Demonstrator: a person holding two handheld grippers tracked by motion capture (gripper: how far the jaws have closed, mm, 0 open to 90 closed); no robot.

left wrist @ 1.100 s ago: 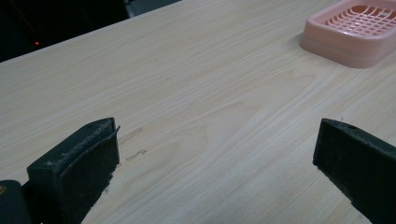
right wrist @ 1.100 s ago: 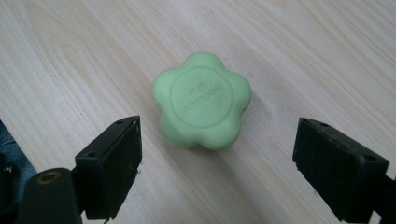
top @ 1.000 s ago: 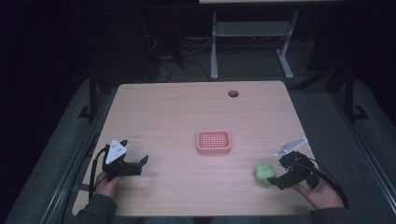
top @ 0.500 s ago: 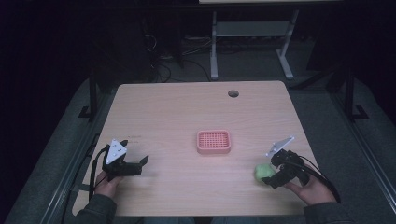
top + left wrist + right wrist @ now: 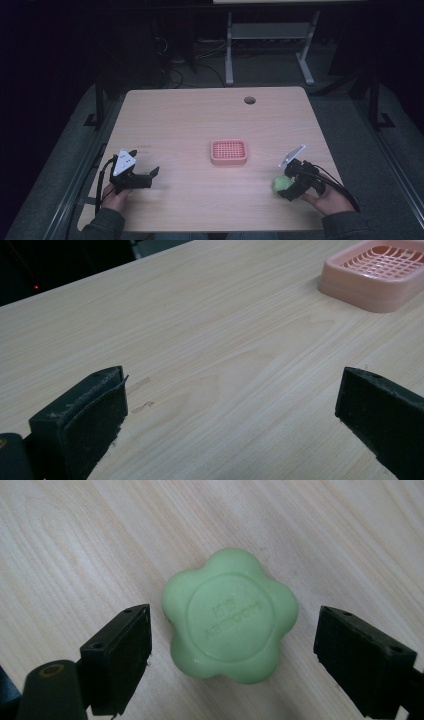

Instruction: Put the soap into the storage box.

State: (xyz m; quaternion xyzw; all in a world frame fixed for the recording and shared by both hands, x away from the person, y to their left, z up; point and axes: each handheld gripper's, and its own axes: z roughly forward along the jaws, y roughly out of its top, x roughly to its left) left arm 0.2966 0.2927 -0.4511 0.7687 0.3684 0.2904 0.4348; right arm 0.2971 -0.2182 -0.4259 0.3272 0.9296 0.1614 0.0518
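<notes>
I count one green flower-shaped soap [image 5: 229,616] and one pink slotted soap dish [image 5: 228,151] on the tabletop [image 5: 200,120]. Raised lettering sits in the soap's round middle, but I cannot read it. My right gripper [image 5: 232,660] has its jaws wide apart, straddling the soap near the tabletop's right front corner, neither jaw touching it. My left gripper [image 5: 225,425] rests near the left front corner, jaws wide open on nothing. The dish sits mid-tabletop.
</notes>
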